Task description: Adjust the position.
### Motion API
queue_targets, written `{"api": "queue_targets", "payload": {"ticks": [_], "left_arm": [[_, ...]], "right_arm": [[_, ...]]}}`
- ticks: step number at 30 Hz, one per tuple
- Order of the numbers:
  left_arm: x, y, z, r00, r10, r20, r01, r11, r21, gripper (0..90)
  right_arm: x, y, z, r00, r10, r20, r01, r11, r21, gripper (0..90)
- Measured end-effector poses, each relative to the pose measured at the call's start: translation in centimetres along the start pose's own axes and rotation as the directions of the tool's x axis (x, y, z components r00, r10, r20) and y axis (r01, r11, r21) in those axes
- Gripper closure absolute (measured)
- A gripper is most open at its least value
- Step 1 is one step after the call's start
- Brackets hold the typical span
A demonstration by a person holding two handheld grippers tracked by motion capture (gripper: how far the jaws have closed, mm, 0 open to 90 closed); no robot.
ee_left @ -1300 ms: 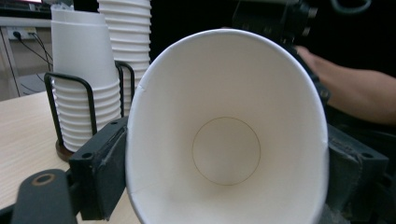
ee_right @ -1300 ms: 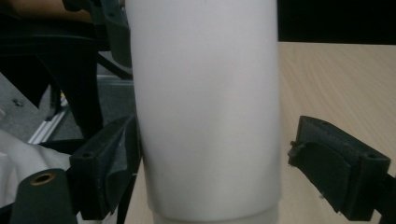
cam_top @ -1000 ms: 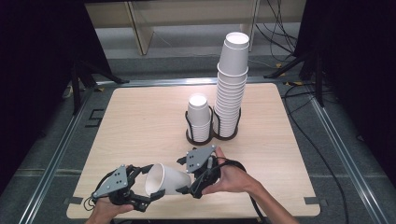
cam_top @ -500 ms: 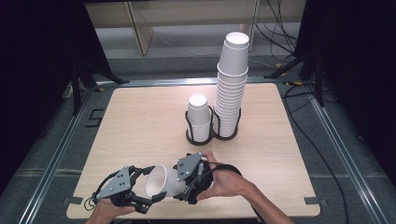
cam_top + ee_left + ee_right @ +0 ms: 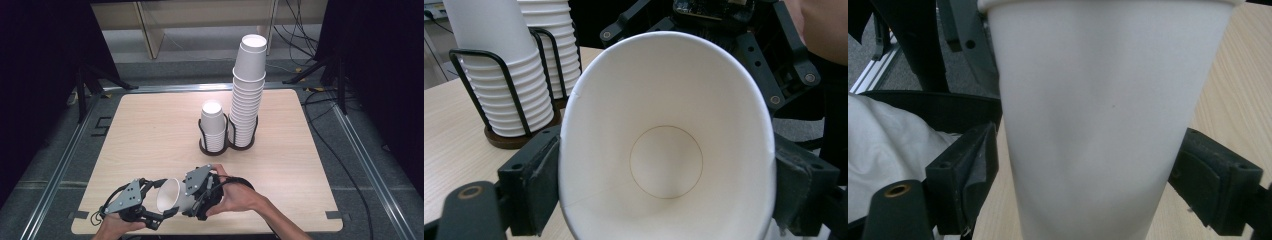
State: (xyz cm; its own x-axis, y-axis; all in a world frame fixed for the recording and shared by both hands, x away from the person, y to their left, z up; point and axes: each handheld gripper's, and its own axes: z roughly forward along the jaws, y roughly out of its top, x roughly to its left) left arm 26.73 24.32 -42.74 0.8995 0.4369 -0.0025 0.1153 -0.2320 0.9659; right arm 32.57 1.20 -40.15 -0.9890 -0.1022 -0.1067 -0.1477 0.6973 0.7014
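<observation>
Both hands low at the table's near edge, left tool and right tool each pinching the sideways paper cup

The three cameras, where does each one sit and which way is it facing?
High view: above the person's side of the table, looking forward and down; forearms, left gripper and right gripper enter at the bottom.
Left gripper view: rides the left gripper, looking into the paper cup; black jaws press its rim.
Right gripper view: rides the right gripper, looking along the cup's outer wall.
Shared: all three show the paper cup; high and left views share the cup stacks.
</observation>
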Motion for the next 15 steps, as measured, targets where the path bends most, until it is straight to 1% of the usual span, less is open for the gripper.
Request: {"api": "queue_targets", "payload": {"ticks": [1, 2, 3, 4, 5, 6, 7, 9, 10, 11, 12, 13, 15], "left_arm": [[-0.04, 0.00, 0.03, 1.0000, 0.001, -0.002, -0.001, 1.0000, 0.000, 14.9], [-0.05, 0.05, -0.06, 1.0000, 0.005, -0.007, -0.005, 0.9999, 0.014, 14.9], [-0.06, 0.04, -0.03, 1.0000, 0.003, -0.003, -0.003, 0.9999, 0.011, 14.9], [-0.05, 0.04, -0.04, 1.0000, 0.006, -0.002, -0.006, 0.9999, 0.013, 14.9], [-0.05, 0.05, -0.08, 1.0000, 0.008, -0.004, -0.008, 0.9998, 0.020, 14.9], [-0.05, 0.09, -0.16, 0.9999, 0.010, -0.007, -0.010, 0.9994, 0.033, 14.9], [-0.03, 0.09, -0.18, 0.9999, 0.013, -0.005, -0.013, 0.9992, 0.038, 14.9], [-0.04, 0.09, -0.17, 0.9999, 0.013, -0.006, -0.013, 0.9991, 0.040, 14.9], [-0.02, 0.10, -0.18, 0.9999, 0.016, -0.006, -0.016, 0.9990, 0.042, 14.9], [-0.02, 0.10, -0.17, 0.9998, 0.016, -0.006, -0.016, 0.9990, 0.042, 14.9], [-0.04, 0.10, -0.15, 0.9999, 0.013, -0.006, -0.013, 0.9991, 0.041, 14.9], [-0.05, 0.08, -0.12, 0.9999, 0.011, -0.005, -0.011, 0.9991, 0.040, 14.9], [-0.05, 0.02, -0.02, 1.0000, 0.009, 0.000, -0.009, 0.9994, 0.034, 14.9]], "right_arm": [[-0.01, -0.03, 0.07, 1.0000, 0.002, -0.001, -0.002, 1.000, 0.000, 16.7], [-0.04, -0.09, 0.12, 1.0000, 0.006, -0.002, -0.006, 1.000, -0.002, 16.8], [-0.02, -0.14, 0.17, 0.9998, 0.016, -0.011, -0.016, 1.000, -0.006, 16.8], [-0.13, -0.25, 0.29, 0.9999, 0.008, -0.008, -0.008, 1.000, -0.006, 16.8], [0.02, -0.24, 0.23, 0.9996, 0.028, -0.011, -0.028, 1.000, -0.004, 16.9], [-0.18, -0.31, 0.32, 1.0000, 0.003, -0.005, -0.003, 1.000, -0.016, 17.0], [-0.03, -0.38, 0.37, 0.9992, 0.035, -0.018, -0.035, 0.999, -0.011, 17.1], [0.03, -0.44, 0.47, 0.9987, 0.044, -0.025, -0.044, 0.999, -0.021, 17.2], [-0.11, -0.54, 0.52, 0.9994, 0.034, -0.013, -0.034, 0.999, -0.014, 17.4], [-0.31, -0.56, 0.58, 0.9999, 0.000, -0.010, 0.000, 1.000, -0.023, 17.4], [-0.10, -0.62, 0.65, 0.9988, 0.041, -0.026, -0.041, 0.999, -0.022, 17.5], [-0.13, -0.63, 0.75, 0.9990, 0.031, -0.031, -0.032, 0.999, -0.034, 17.7], [-0.10, -0.73, 0.94, 0.9984, 0.043, -0.038, -0.044, 0.998, -0.034, 17.8]]}}
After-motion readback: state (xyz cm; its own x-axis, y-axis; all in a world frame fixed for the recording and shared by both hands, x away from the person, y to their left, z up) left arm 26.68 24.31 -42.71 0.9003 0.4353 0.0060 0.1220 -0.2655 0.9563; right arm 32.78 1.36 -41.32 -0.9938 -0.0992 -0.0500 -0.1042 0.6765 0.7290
